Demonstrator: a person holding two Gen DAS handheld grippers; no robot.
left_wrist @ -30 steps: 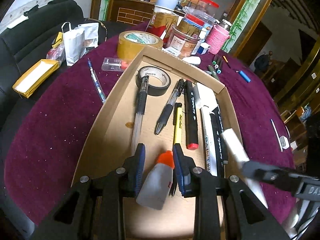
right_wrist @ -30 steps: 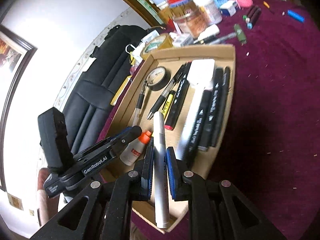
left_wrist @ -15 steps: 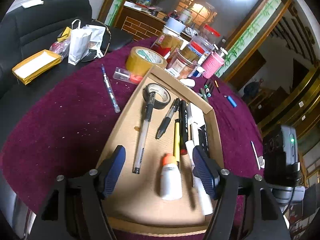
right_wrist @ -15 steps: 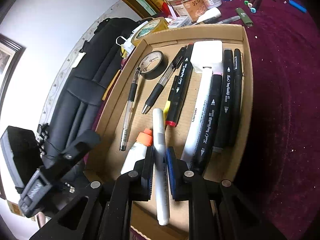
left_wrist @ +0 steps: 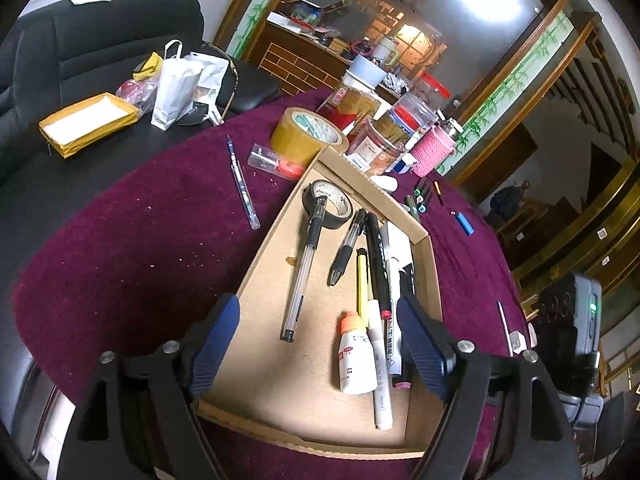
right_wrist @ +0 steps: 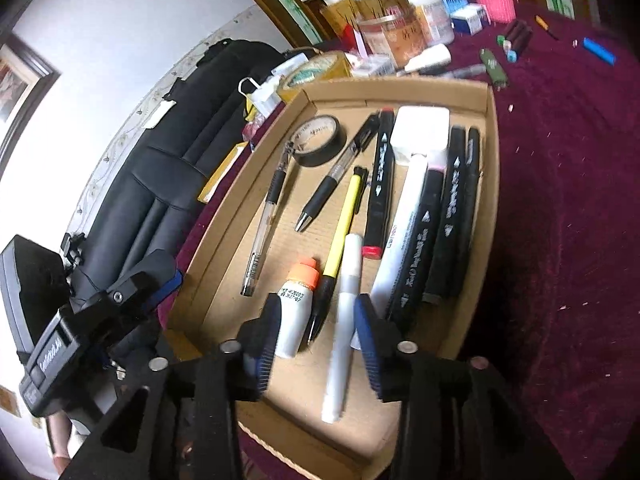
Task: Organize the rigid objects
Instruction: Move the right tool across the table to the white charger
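maroon tablecloth (left_wrist: pixel 132 248), cardboard tray (right_wrist: pixel 490 184) w/ pens. white marker (right_wrist: pixel 344 320) lying in tray btwn right gripper (right_wrist: pixel 316 322) pads, just opened, not clamped; left gripper (left_wrist: pixel 320 336) wide, empty. best to back straight off w/o nudging marker or glue bottle (right_wrist: pixel 296 304).

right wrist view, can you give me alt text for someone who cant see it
The right gripper hangs open over a cardboard tray, a white marker lying loose between its fingers, which have just been opening. Beside the marker lie a small white bottle with an orange cap, pens, black markers and a roll of black tape, all on a maroon tablecloth.
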